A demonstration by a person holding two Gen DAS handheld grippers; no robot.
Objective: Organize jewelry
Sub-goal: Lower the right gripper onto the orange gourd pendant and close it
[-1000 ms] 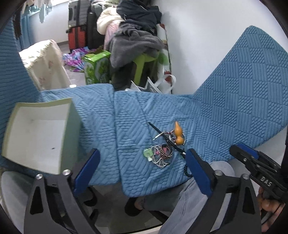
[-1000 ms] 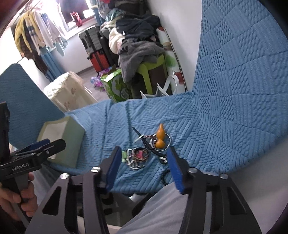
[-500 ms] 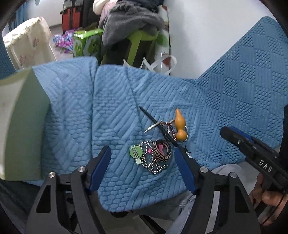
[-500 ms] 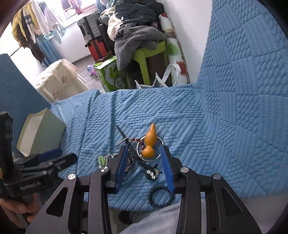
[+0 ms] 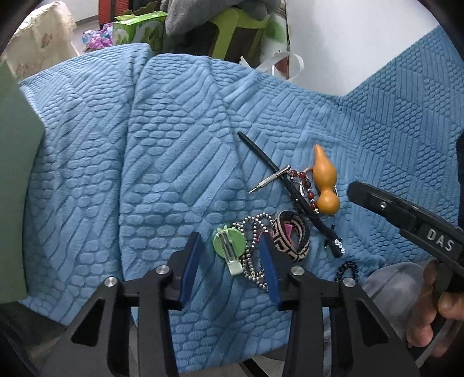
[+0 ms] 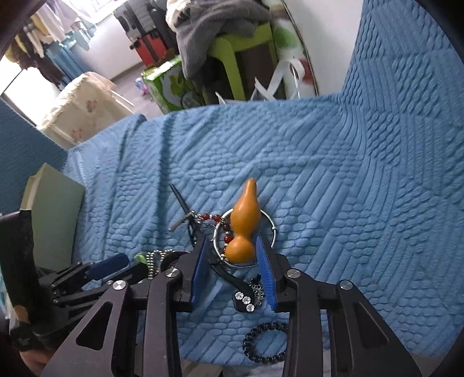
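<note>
Both grippers are hanging low over a heap of jewelry on a blue quilted cover [image 5: 179, 150]. Nearest the left wrist camera, the left gripper [image 5: 232, 262] is holding its blue-padded jaws apart around a round green clip [image 5: 229, 242] and a silver ball chain [image 5: 255, 246]; whether either pad is touching them cannot be told. Its right pad is sitting against the edge of a woven patterned bangle [image 5: 291, 236], which is lying just beside the chain.

Nearest the right wrist camera, a dark beaded bracelet [image 6: 265, 342] is lying by itself on the cover, below the right gripper [image 6: 233, 268]. That gripper is also keeping its jaws apart, straddling the round bottom of an orange gourd pendant [image 6: 242, 232] without clamping it. A black strap with rhinestones [image 6: 246, 295] is lying between the pads, close to the camera.

A little farther out, the gourd is resting over a thin silver hoop [image 6: 268, 221], with a string of red beads [image 6: 210, 217] running out to its left. Beyond those, a slim black stick [image 5: 255, 148] is pointing away across the cover, crossed by a small silver pin [image 5: 268, 179].

At the left edge, a pale green box [image 6: 53, 211] is sitting well apart from the heap. Farther back, a lime stool [image 6: 240, 43] is carrying a pile of grey clothing [image 6: 214, 26].
</note>
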